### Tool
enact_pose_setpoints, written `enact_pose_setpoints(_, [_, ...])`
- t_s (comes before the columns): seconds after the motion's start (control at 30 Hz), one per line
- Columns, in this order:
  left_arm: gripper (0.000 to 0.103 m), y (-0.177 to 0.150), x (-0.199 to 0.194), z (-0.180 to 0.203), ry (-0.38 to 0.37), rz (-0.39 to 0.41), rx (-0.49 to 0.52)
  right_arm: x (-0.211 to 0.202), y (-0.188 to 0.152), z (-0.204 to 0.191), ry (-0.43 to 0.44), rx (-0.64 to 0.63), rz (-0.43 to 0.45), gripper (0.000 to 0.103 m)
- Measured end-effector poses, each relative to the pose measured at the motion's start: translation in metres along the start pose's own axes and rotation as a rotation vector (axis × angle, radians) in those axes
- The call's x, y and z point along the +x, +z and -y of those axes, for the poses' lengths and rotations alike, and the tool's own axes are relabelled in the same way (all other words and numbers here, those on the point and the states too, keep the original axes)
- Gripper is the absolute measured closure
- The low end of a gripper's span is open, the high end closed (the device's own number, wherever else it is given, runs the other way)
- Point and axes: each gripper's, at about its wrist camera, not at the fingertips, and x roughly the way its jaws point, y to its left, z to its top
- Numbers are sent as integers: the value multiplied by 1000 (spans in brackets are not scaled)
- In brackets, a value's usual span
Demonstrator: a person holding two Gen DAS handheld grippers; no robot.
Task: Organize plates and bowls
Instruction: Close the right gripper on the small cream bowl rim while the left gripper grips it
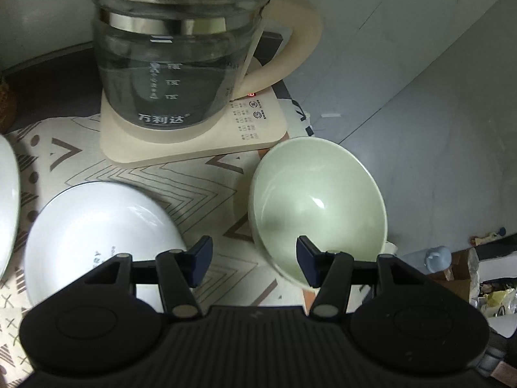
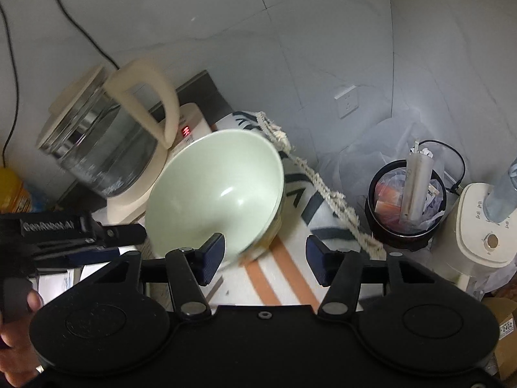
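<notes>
I take the glass kettle [image 1: 168, 64] on its cream base [image 1: 194, 142] as my mark. It holds clear water partway up its wall, under a cream lid. Just in front of the base, toward me and to the right, stands the green bowl [image 1: 318, 207]; it is empty, tilted on its side rim at the table's edge, its mouth turned toward me. In front of the base to the left lies a white plate [image 1: 100, 236], bare but for a small blue mark, flat on the patterned cloth [image 1: 206, 181]. A second white dish [image 1: 8, 207] shows only as a rim farther left of the kettle.

My left gripper [image 1: 255, 260] stands about half open with nothing between its pads; the cloth shows through the gap. Its right finger [image 1: 307, 258] overlaps the bowl's near rim in the left wrist view, and I cannot tell whether it touches. The plate sits just beside its left finger.

My right gripper [image 2: 265, 258] is also about half open and holds nothing. The green bowl [image 2: 216, 194] lies just beyond its left finger [image 2: 213, 253], between me and the kettle [image 2: 100, 148]. Off past the table from the kettle, on the floor, a black bin [image 2: 405, 207] lined with a clear bag is full of wrappers and paper.
</notes>
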Motion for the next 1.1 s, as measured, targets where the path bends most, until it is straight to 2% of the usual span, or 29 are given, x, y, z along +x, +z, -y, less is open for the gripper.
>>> enact_pose_setpoints(0.33, [51, 5, 37, 10, 59, -31, 2, 36, 14, 5, -24, -10, -35, 48])
enact_pose_setpoints(0.47, [52, 7, 46, 8, 70, -36, -9, 48, 16, 6, -32, 0, -55, 53])
enact_pose_setpoints(0.6, [61, 11, 53, 6, 75, -39, -22, 57, 19, 7, -36, 12, -68, 62])
enact_pose_setpoints(0.67, [67, 12, 56, 5, 59, -45, -31, 61, 20, 5, -38, 7, -71, 71])
enact_pose_setpoints(0.77, [84, 12, 62, 1, 45, -71, -63, 67, 19, -1, -66, -36, -94, 84])
enact_pose_setpoints(0.83, [93, 11, 64, 2, 30, -79, -63, 69, 17, -3, -62, -37, -112, 87])
enact_pose_setpoints(0.93, [95, 10, 64, 5, 32, -73, -32, 70, 16, -4, -72, -35, -108, 88])
enact_pose_setpoints(1.03, [96, 10, 60, 5, 47, -68, -71, 67, 14, -6, -74, -38, -105, 89])
enact_pose_setpoints(1.1, [96, 9, 55, 9, 53, -58, -44, 63, 12, -8, -80, -34, -98, 89])
